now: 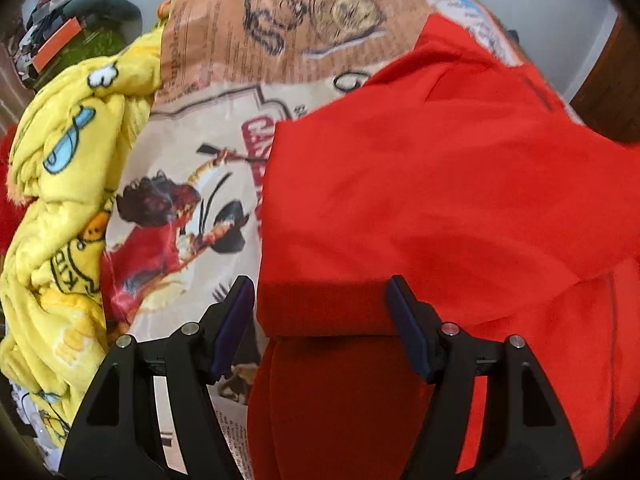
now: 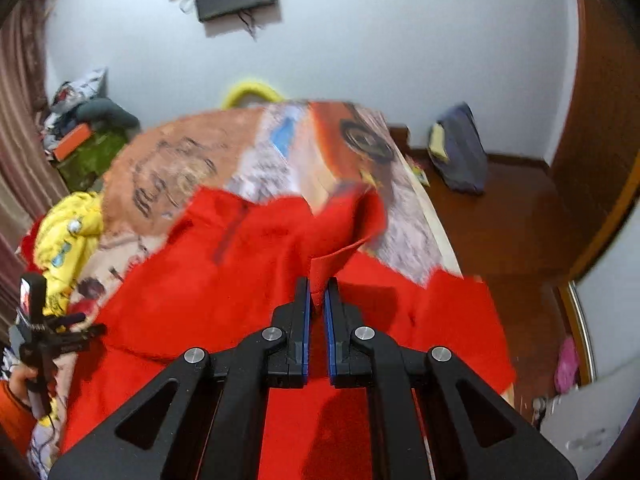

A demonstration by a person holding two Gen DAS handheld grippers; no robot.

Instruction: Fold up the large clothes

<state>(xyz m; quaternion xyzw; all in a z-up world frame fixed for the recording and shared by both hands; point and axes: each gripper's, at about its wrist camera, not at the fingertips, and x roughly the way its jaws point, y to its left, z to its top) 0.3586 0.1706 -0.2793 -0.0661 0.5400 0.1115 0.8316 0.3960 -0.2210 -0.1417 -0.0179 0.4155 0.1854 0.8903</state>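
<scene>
Bed point(image 1: 224, 128) with printed cover; red garment point(image 1: 440, 200) spread on it, yellow blanket point(image 1: 68, 184) bunched beside.

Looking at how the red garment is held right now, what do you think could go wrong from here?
1. The right tool pinches only a thin edge of the red garment; a pull may slip it free.
2. The left tool is open over the garment's hem, so that side is loose and the fold may go crooked.
3. The yellow blanket lies bunched beside it and could get caught in the fold.
</scene>
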